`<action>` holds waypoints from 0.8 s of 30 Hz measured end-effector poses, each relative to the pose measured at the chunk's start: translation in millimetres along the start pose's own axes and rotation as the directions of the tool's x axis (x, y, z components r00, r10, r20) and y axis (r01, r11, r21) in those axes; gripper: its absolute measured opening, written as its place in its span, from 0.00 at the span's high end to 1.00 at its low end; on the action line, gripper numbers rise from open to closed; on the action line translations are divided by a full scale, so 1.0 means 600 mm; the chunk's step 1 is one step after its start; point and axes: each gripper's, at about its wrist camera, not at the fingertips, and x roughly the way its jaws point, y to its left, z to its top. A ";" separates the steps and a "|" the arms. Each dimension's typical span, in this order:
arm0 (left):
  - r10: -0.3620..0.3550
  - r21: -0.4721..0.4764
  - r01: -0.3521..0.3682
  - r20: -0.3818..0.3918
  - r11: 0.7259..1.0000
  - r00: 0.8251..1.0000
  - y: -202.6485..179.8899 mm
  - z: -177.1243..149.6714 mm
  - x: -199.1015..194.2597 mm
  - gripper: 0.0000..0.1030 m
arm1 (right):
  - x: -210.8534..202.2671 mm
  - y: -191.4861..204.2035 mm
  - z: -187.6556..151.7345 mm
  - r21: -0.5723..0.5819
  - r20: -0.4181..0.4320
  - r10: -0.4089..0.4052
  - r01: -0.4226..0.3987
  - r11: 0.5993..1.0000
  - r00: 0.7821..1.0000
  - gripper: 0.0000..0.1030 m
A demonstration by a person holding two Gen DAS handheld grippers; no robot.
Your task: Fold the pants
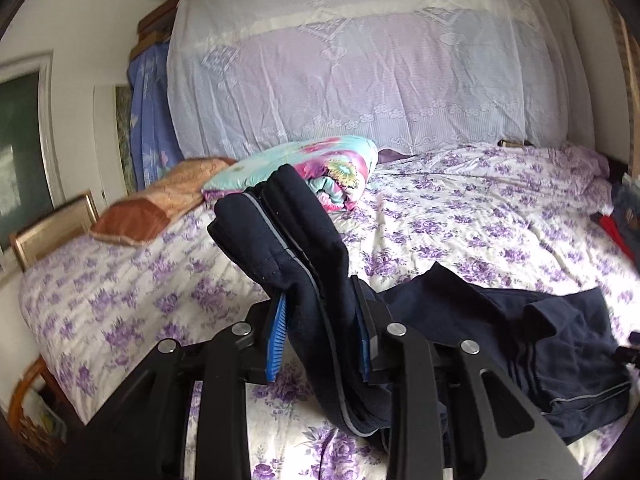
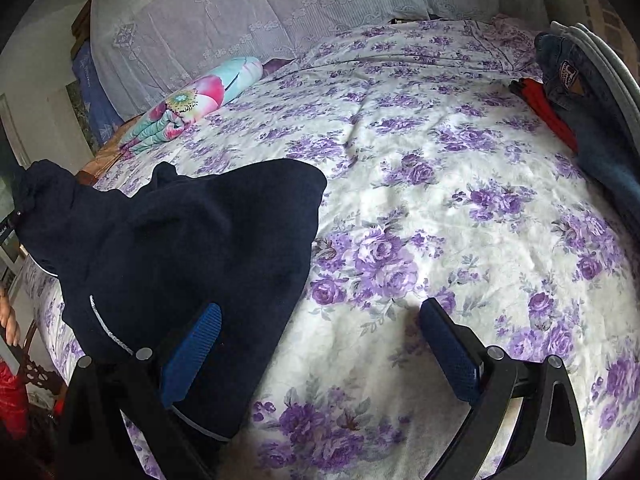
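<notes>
two grippers: left gripper (image 1: 322, 336) pinches the pants (image 1: 304, 264), bunched leg ends rising past its fingertips; right gripper (image 2: 320, 344) spread, fabric draped at its left finger (image 2: 192, 352), nearer the folded edge.

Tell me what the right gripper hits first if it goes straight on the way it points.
Probably the bedsheet: the open right gripper points at bare floral sheet, with the pants just left of its line. Depth is unclear.
</notes>
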 end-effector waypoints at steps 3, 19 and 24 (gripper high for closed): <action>-0.046 -0.039 0.046 -0.022 0.998 0.999 0.022 0.012 -0.003 0.76 | -0.001 -0.002 0.001 0.003 -0.001 0.001 -0.001 1.000 1.000 0.03; -0.317 0.418 0.259 0.073 0.871 0.946 -0.277 0.032 -0.126 0.81 | -0.005 -0.033 0.002 0.092 0.030 0.121 -0.123 0.988 0.992 0.03; -0.394 0.601 0.363 -0.086 0.712 0.915 -0.411 -0.087 -0.108 0.87 | -0.007 -0.041 0.001 0.112 0.042 0.147 -0.151 0.982 0.988 0.03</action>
